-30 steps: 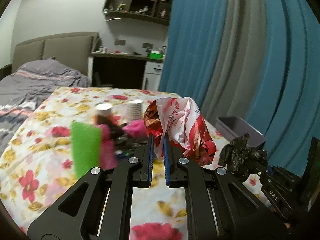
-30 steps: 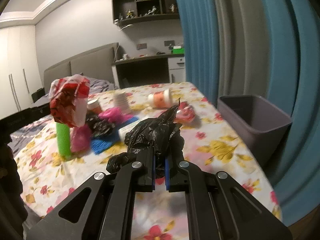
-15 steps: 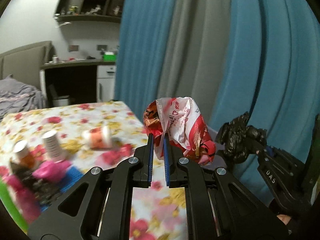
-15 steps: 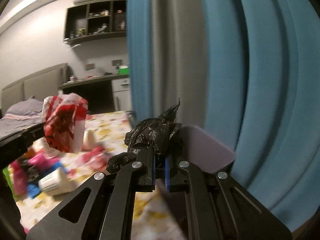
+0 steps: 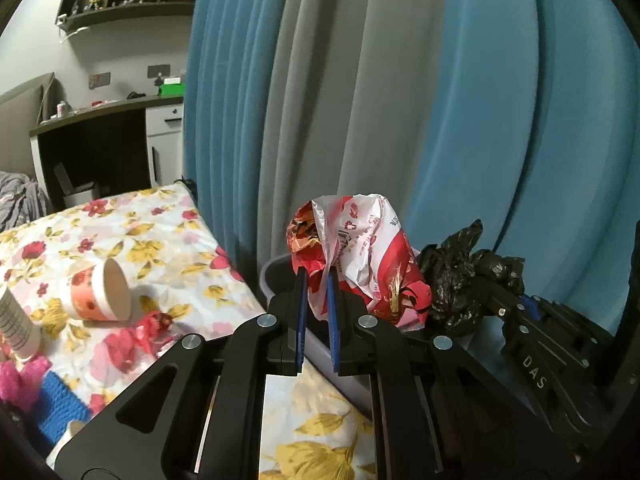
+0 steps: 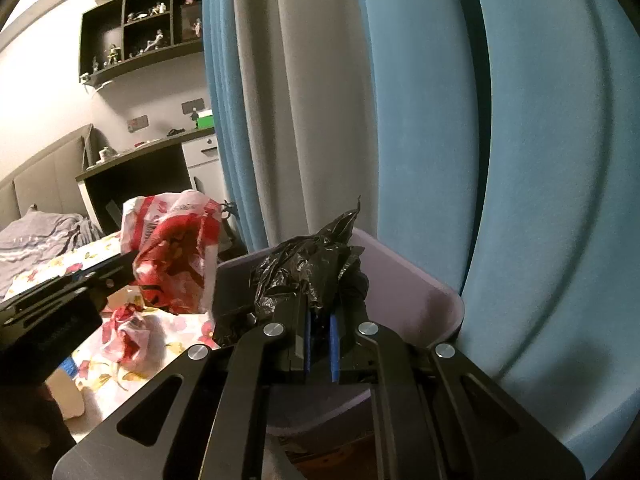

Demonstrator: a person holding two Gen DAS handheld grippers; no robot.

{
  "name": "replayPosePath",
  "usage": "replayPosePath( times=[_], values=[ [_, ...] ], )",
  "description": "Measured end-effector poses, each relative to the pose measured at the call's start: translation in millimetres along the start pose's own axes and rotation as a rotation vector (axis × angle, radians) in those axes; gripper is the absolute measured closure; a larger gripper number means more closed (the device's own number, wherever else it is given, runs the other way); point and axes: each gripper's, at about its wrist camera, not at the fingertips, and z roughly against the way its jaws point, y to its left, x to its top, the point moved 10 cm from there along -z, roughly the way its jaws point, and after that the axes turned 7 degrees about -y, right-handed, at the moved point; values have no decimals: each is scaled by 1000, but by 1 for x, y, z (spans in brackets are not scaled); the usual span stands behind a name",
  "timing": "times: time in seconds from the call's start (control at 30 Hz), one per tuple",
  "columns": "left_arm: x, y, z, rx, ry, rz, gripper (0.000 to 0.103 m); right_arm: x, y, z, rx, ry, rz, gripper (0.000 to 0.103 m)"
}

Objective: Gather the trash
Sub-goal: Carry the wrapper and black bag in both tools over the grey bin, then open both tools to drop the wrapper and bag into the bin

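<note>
My left gripper [image 5: 317, 280] is shut on a crumpled red-and-white plastic bag [image 5: 360, 248], held up at the near rim of a grey-purple bin [image 5: 272, 276]. My right gripper [image 6: 319, 304] is shut on a crumpled black plastic bag [image 6: 308, 272], which hangs over the open bin [image 6: 416, 300]. From the right wrist view the red-and-white bag [image 6: 172, 252] sits just left of the bin, with the left gripper's black arm below it. In the left wrist view the black bag [image 5: 464, 276] is right of the red one.
The bin stands at the edge of a floral tablecloth [image 5: 160, 240], close against blue and grey curtains [image 5: 400, 100]. A tipped paper cup [image 5: 98, 292], a red wrapper [image 5: 152, 324], another cup and pink and blue items lie on the cloth. A desk and shelves stand behind.
Both grippers have swung right, away from the table's clutter, to the bin by the curtains. The black bag now hangs over the bin and the red-and-white bag is at its rim; both grips are unchanged.
</note>
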Motion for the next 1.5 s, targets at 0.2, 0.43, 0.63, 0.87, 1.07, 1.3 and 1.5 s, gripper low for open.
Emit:
replayPosePath(
  times=[0.2,0.43,0.63,0.87,1.07,1.3,1.5],
  values=[
    [-5,-7,-25,-12,31,-11,94,-8,-8,-12,-15,35,-9,95],
    [-15,-14,-46,-28,62,-15,94,-11,-15,-21,-29,59,-13,95],
    [-20,-15,-54,-44,93,9,94,-9,-14,-29,-26,70,-21,95],
    [-25,-11,-61,-80,113,41,85,-12,-19,-32,4,82,-47,77],
    [-14,12,-42,27,27,56,16,-6,-18,-24,4,38,-42,44],
    [-13,26,-25,67,29,78,14,-2,-14,-15,6,16,-49,27],
    [-13,34,8,93,6,67,14,-1,-8,0,0,-2,-47,22]
  ],
)
